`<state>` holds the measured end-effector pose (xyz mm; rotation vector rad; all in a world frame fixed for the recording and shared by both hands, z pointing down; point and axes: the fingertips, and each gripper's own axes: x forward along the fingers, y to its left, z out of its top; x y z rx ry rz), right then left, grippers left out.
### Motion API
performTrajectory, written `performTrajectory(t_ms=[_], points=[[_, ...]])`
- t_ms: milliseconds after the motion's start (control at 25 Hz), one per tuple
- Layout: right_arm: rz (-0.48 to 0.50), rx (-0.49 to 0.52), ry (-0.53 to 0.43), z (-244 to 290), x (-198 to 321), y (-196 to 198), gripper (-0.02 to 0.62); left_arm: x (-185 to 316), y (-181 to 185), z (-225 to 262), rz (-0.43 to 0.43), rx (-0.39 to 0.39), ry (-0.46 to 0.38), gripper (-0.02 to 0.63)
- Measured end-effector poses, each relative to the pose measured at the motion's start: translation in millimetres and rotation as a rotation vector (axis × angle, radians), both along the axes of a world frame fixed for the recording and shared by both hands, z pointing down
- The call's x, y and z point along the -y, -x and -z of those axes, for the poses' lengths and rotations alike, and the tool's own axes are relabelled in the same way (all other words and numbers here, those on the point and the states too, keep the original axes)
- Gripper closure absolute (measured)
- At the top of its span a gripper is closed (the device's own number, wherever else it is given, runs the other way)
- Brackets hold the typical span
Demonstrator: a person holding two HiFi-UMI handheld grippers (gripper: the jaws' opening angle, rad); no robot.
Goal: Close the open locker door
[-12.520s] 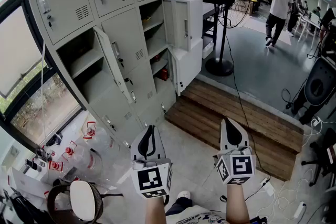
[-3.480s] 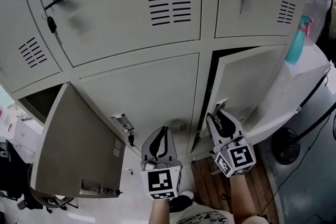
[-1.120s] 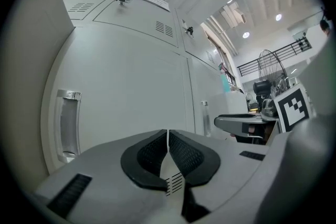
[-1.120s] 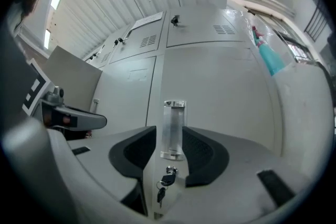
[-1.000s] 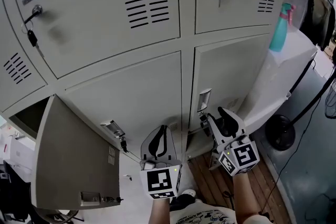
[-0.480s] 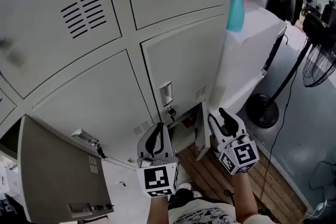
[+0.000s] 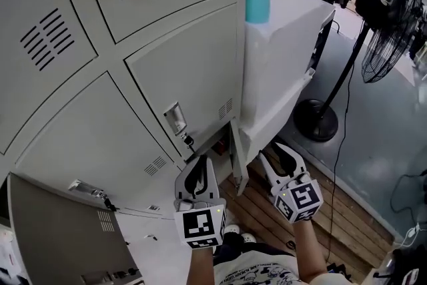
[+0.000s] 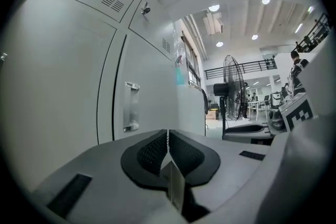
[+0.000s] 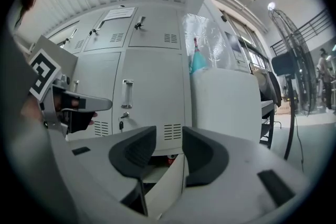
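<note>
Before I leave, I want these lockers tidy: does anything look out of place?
Yes. The bottom locker door stands ajar beside the white cabinet, while the upper doors above it are shut. Another door at the lower left also hangs open.

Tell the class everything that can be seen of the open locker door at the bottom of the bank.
The open locker door is a plain pale grey panel, metal by its look, with no handle showing. It hangs upright, swung outward from the lowest compartment, seen nearly edge-on in the head view. Behind it the compartment is dark, with something red inside. The white cabinet stands close beside it. Nothing touches it; the right gripper, jaws apart, points toward it.
</note>
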<state>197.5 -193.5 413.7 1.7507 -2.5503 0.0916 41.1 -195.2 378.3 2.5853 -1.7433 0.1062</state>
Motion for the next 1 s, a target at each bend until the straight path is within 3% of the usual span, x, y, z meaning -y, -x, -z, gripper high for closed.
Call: performTrajectory(t_ms=[560, 1000], points=[[0.079, -0.026, 0.182, -81.7, -9.2, 30.2, 0.425, 3.4, -0.9, -38.7, 0.002, 0.024, 0.088, 0.591], [0.074, -0.023, 0.294, -134.0, -12.1, 39.4, 0.425, 4.8, 14.0, -70.7, 0.029, 0.030, 0.156, 0.591]])
